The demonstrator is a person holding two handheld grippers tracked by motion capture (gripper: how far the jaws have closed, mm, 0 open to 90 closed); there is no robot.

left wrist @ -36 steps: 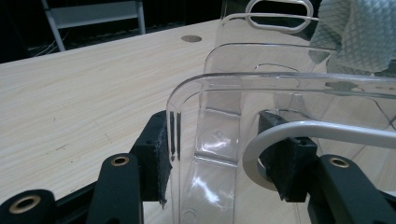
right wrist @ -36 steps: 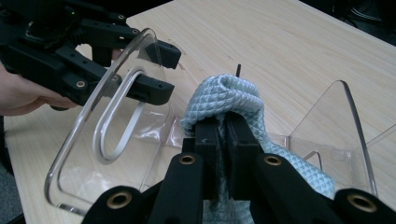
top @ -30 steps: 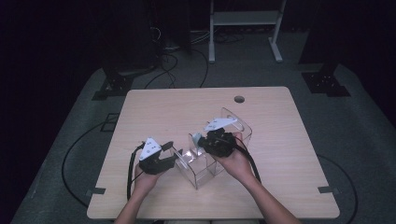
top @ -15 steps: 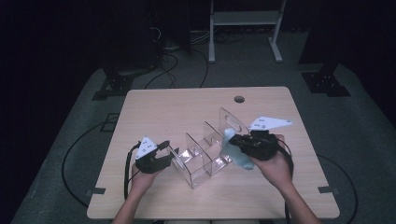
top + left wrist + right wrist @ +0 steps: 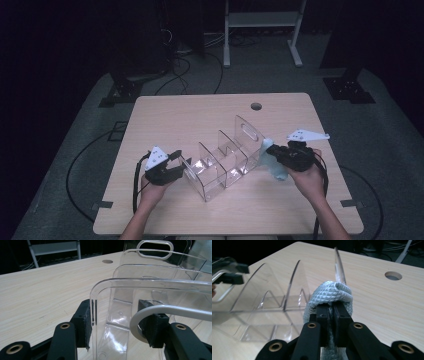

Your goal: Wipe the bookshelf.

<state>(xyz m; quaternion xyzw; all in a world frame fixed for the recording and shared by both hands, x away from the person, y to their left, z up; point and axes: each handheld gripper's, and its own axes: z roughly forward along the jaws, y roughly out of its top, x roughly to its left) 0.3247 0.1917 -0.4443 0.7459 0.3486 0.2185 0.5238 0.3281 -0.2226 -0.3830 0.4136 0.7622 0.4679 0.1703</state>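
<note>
A clear plastic rack (image 5: 225,160) with several upright dividers lies slantwise across the middle of the table. My left gripper (image 5: 181,168) is at its near left end, and in the left gripper view the gripper (image 5: 117,322) has its pads (image 5: 86,322) pressed on either side of the rack's curved end wall (image 5: 155,272). My right gripper (image 5: 271,151) hovers just off the rack's far right end, shut on a pale blue woven cloth (image 5: 276,169). In the right gripper view that cloth (image 5: 332,293) bulges over the nearly closed jaws of the gripper (image 5: 333,312), with the rack (image 5: 267,290) ahead and to the left.
The light wood table (image 5: 200,120) has a round cable hole (image 5: 256,106) near its far edge. A white metal stand (image 5: 260,20) and black cables sit on the grey floor behind. Bare tabletop lies behind the rack and along the near edge.
My right gripper has moved right, from above the middle of the rack to beyond its right end, with the pale blue cloth in it. The left gripper and rack have stayed put.
</note>
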